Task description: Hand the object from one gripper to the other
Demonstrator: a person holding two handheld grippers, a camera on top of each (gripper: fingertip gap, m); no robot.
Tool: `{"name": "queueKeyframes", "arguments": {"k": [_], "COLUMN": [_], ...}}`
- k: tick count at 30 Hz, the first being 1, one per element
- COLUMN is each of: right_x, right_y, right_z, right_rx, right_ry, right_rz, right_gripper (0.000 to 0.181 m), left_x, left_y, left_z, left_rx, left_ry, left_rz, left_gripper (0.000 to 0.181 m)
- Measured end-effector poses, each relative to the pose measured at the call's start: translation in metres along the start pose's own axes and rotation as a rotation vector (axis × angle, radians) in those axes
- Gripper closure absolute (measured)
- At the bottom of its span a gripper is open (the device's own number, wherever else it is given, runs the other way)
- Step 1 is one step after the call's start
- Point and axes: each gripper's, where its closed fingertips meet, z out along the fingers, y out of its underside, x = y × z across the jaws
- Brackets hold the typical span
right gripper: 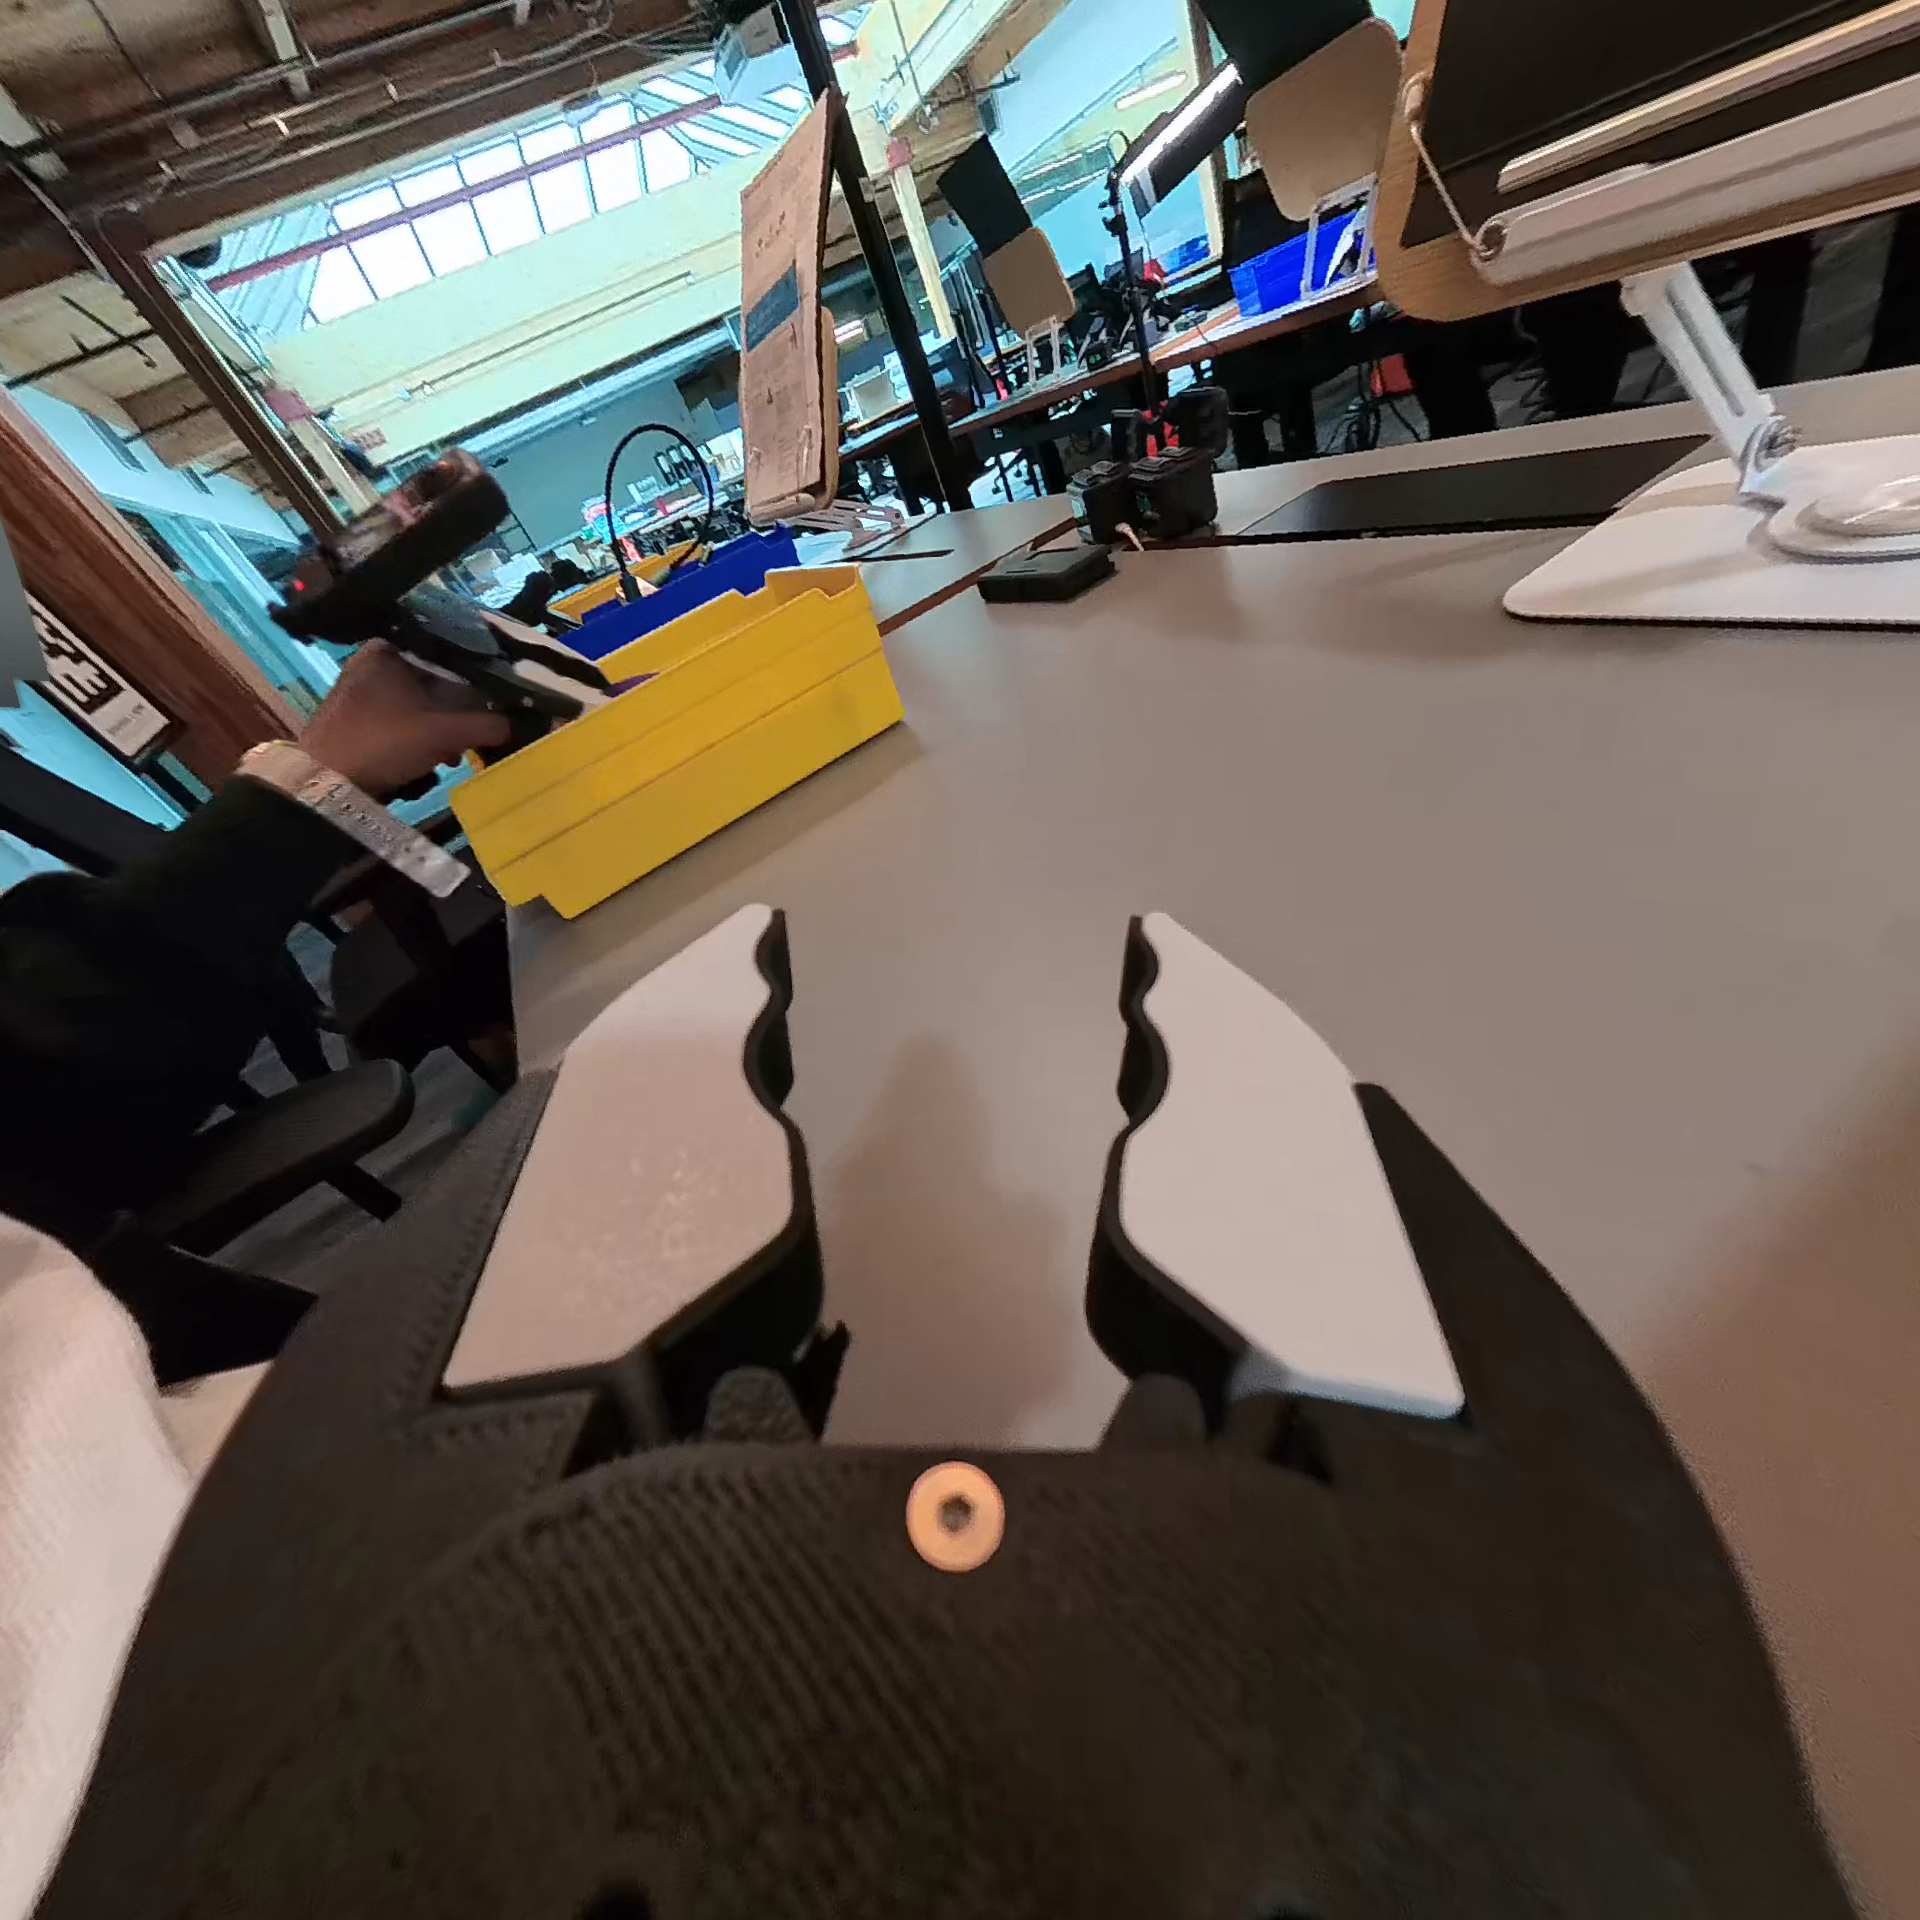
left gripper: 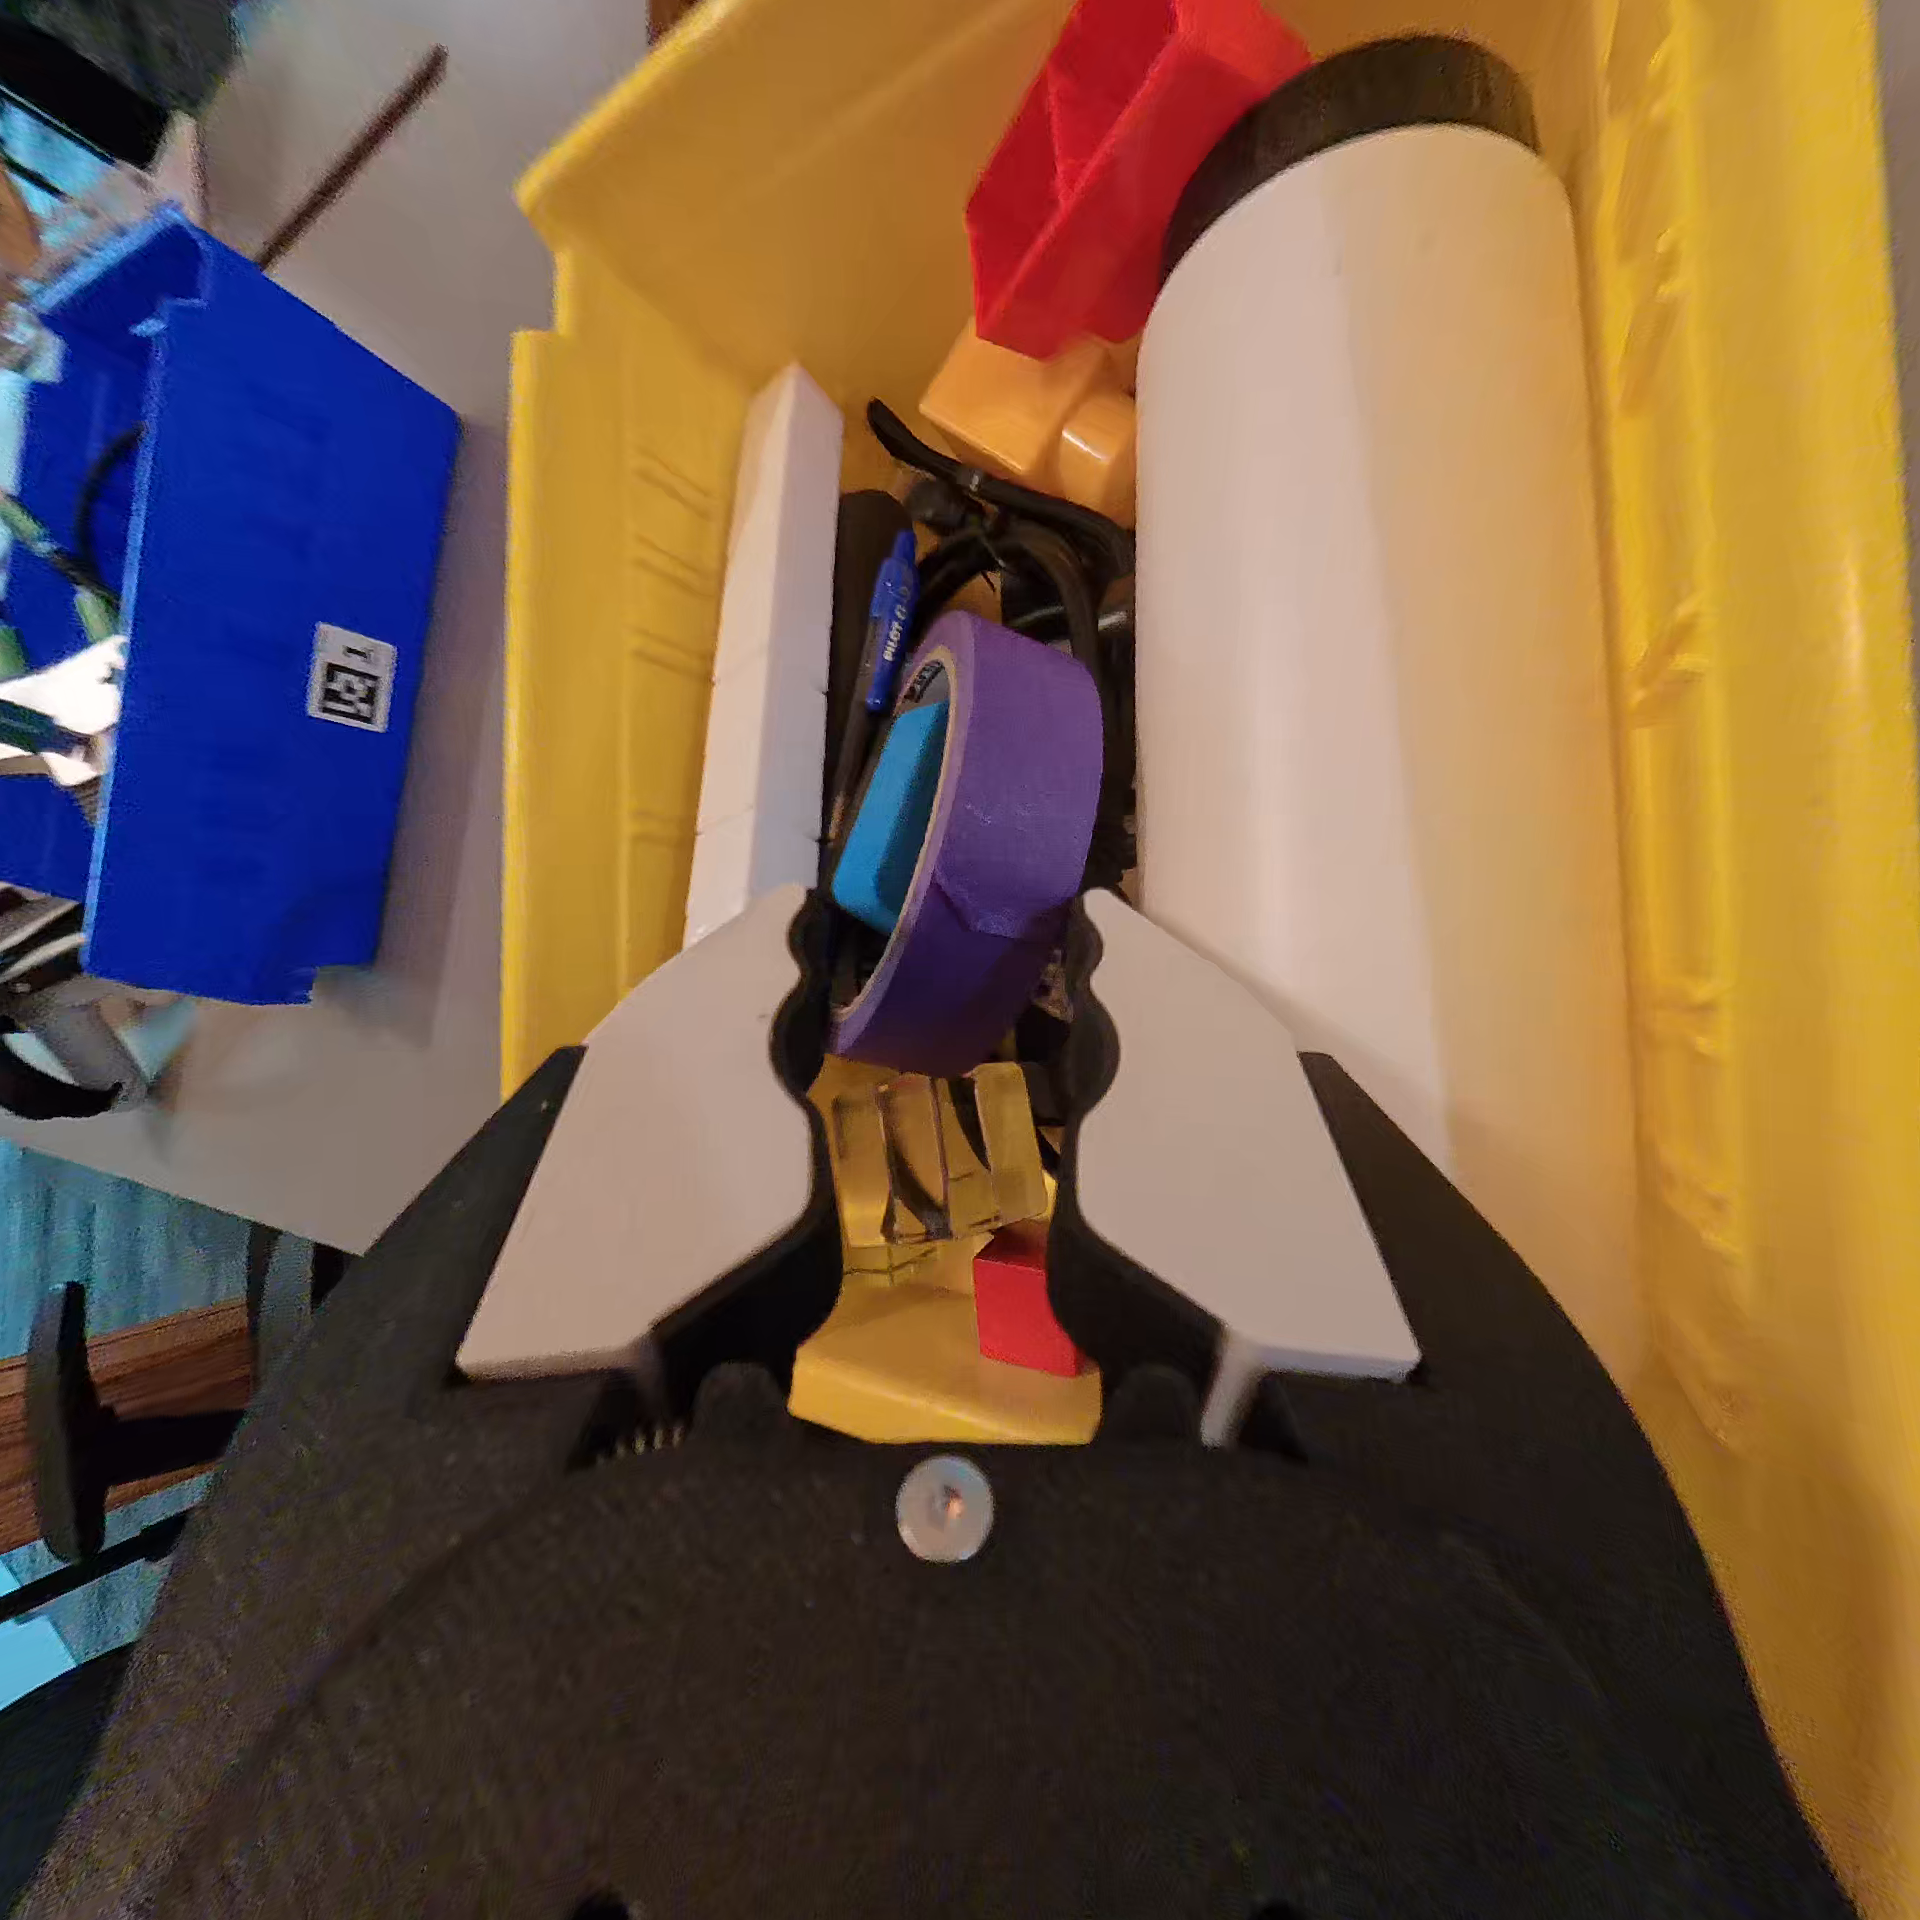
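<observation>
Left hand-held gripper (left gripper: pixel 940 940) spread around purple tape roll (left gripper: pixel 982 831) standing on edge inside yellow bin (left gripper: pixel 603 540); contact unclear. Right hand-held gripper (right gripper: pixel 954 920) spread, empty, low over grey worktop (right gripper: pixel 1299 790).

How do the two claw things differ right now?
The left gripper reaches down into the yellow bin, its fingers around a purple tape roll. The right gripper hovers over the bare grey table, holding nothing, fingers spread wider. Both share white-faced fingers on black bodies.

Left tongs (left gripper: pixel 940 935) angled down, jaws parted; right tongs (right gripper: pixel 956 925) low, level, jaws apart.
</observation>
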Motion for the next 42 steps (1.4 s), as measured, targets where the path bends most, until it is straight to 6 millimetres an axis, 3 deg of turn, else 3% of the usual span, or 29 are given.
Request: {"name": "queueKeyframes", "arguments": {"k": [2, 8, 16, 20, 22, 25, 31, 34, 37, 40, 42], "right_x": [-0.002, -0.008, -0.010, -0.009, -0.009, -0.010, -0.019, -0.024, -0.029, -0.030, -0.035], "right_y": [0.000, -0.002, 0.005, 0.007, 0.007, 0.008, 0.003, 0.005, 0.009, 0.012, 0.013], "right_z": [0.000, -0.002, 0.003, 0.004, 0.004, 0.004, 0.018, 0.024, 0.025, 0.023, 0.019], "right_rx": [0.001, 0.008, -0.015, -0.017, -0.016, -0.016, -0.038, -0.040, -0.042, -0.054, -0.059], "right_ry": [-0.009, -0.025, -0.064, -0.072, -0.079, -0.089, -0.187, -0.228, -0.237, -0.237, -0.274], "right_rz": [0.008, 0.011, 0.057, 0.087, 0.103, 0.116, 0.087, 0.078, 0.091, 0.058, 0.041], "right_gripper": [0.120, 0.123, 0.124, 0.125, 0.125, 0.125, 0.125, 0.123, 0.119, 0.129, 0.150], "left_x": [0.005, -0.005, -0.045, -0.031, -0.008, 0.041, 0.168, 0.237, 0.293, 0.329, 0.344], "left_y": [-0.005, -0.019, -0.061, -0.090, -0.107, -0.133, -0.168, -0.171, -0.165, -0.156, -0.149], "left_z": [0.003, -0.008, -0.093, -0.132, -0.144, -0.159, -0.186, -0.207, -0.228, -0.236, -0.241], "left_rx": [0.000, 0.083, 0.420, 0.592, 0.660, 0.735, 0.770, 0.763, 0.759, 0.751, 0.735], "left_ry": [0.057, 0.019, -0.103, 0.014, 0.155, 0.425, 0.931, 1.180, 1.377, 1.464, 1.550], "left_rz": [-0.016, -0.073, -0.192, -0.246, -0.268, -0.275, -0.193, -0.130, -0.077, -0.048, -0.038], "left_gripper": [0.151, 0.153, 0.154, 0.154, 0.155, 0.154, 0.154, 0.154, 0.154, 0.154, 0.154]}}
